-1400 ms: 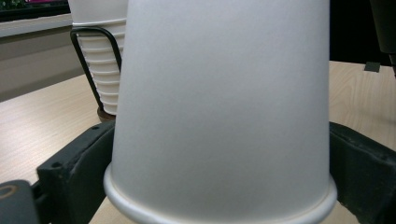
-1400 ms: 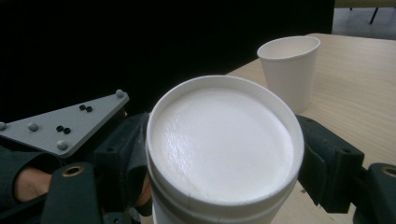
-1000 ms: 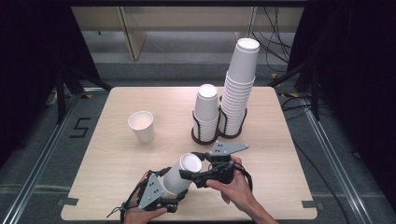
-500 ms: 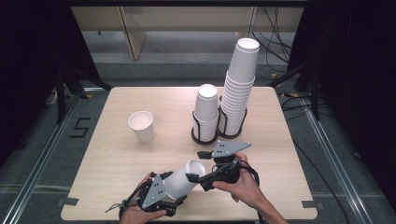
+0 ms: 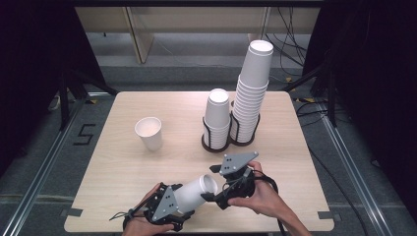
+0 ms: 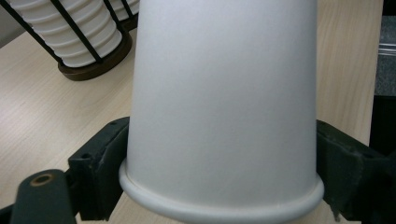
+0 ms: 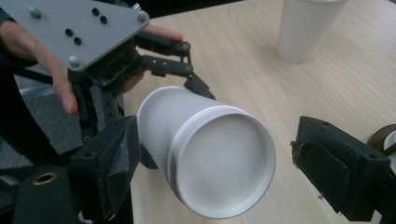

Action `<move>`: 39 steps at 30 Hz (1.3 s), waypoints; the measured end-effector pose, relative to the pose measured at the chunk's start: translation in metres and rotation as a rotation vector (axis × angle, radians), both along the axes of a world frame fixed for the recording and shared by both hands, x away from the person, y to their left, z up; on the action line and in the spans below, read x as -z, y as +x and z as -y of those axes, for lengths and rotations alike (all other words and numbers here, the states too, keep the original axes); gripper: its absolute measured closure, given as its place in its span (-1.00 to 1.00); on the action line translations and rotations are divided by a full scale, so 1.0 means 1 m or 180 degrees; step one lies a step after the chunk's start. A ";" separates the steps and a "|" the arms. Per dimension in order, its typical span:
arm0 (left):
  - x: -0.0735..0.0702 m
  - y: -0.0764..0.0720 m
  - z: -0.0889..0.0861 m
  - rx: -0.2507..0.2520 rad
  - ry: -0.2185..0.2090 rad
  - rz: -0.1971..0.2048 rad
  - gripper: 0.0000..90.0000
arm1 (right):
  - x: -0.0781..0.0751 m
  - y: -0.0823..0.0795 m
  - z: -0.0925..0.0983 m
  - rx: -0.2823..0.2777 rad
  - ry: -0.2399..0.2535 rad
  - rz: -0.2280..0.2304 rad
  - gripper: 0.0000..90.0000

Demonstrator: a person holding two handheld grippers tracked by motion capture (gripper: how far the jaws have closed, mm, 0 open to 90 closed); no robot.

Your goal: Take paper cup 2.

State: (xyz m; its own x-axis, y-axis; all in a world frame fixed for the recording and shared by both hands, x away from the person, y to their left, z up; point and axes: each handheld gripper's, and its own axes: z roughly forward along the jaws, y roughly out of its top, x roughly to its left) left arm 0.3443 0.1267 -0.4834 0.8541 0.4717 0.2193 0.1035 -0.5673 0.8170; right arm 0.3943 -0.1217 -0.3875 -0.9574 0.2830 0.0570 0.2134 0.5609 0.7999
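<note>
1. the left tool [image 5: 189, 199] sits at 7 o'clock on the surface [image 5: 123, 172], near the front edge, held in the person's left hand [image 5: 140, 223].
2. its jaws have just been closing and now press on both sides of a white paper cup [image 5: 196, 191]; the left gripper view shows a black jaw touching each flank of the cup [image 6: 224, 102].
3. the cup lies tilted, close to level, above the surface at 6 o'clock, its rimmed end pointing toward 2 o'clock.
4. the right tool [image 5: 216, 196] is held in the person's right hand [image 5: 260, 196] at 5 o'clock, just beside the cup's rimmed end.
5. in the right gripper view the right tool's jaws stand apart on either side of the cup's rim [image 7: 224, 163], with a visible gap on the right side; they do not press on it.
6. a second single cup [image 5: 149, 132] stands upright at 10 o'clock, well apart from both tools.
7. two stacks of cups sit in a black wire holder [image 5: 228, 140] at 1 o'clock: a short stack [image 5: 217, 110] and a tall stack [image 5: 252, 86], touching side by side.
</note>
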 end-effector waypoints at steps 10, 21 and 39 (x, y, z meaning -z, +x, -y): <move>-0.001 -0.003 0.003 0.0156 0.0100 0.0094 -0.68 | 0.011 0.001 -0.007 -0.0251 -0.0335 0.0001 -0.64; 0.000 -0.004 0.004 0.0268 0.0085 0.0117 -0.70 | 0.024 0.011 -0.008 -0.0484 -0.0296 -0.0327 -0.47; -0.003 -0.002 -0.003 0.0350 -0.0313 0.0171 -0.65 | 0.025 0.020 0.005 -0.0509 -0.0163 -0.0488 -0.51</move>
